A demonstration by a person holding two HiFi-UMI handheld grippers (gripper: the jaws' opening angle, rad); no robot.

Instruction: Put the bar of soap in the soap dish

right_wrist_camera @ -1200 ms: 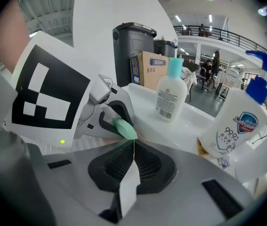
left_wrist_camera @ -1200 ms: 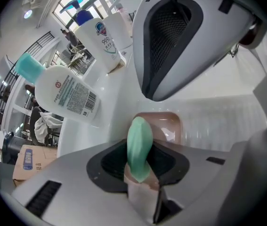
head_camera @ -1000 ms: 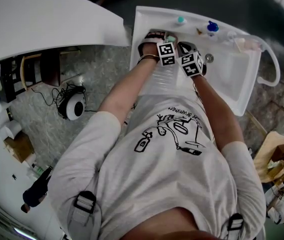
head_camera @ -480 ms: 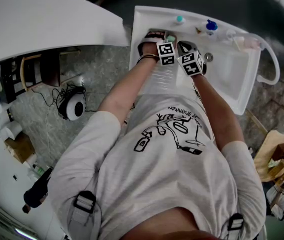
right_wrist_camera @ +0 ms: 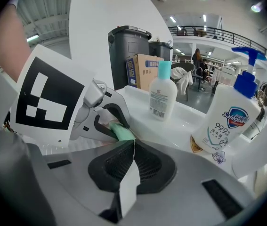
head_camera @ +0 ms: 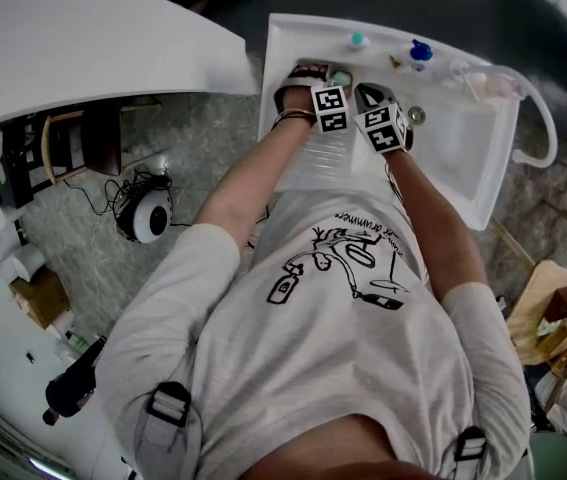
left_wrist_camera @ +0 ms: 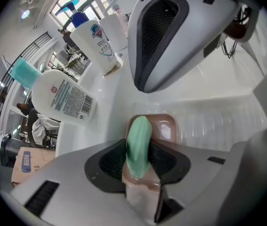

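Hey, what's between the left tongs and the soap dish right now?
Left gripper view: the green bar of soap stands on edge between the jaws of the left tongs, which have just been opening, over the soap dish.

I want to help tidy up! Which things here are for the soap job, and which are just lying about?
For the job: green oval bar of soap, between the jaws of the left gripper, which have just been opening; brownish-pink rounded plastic soap dish below it.
Just lying about: white plastic bottle with a teal cap; white plastic pump bottle with a blue pump.
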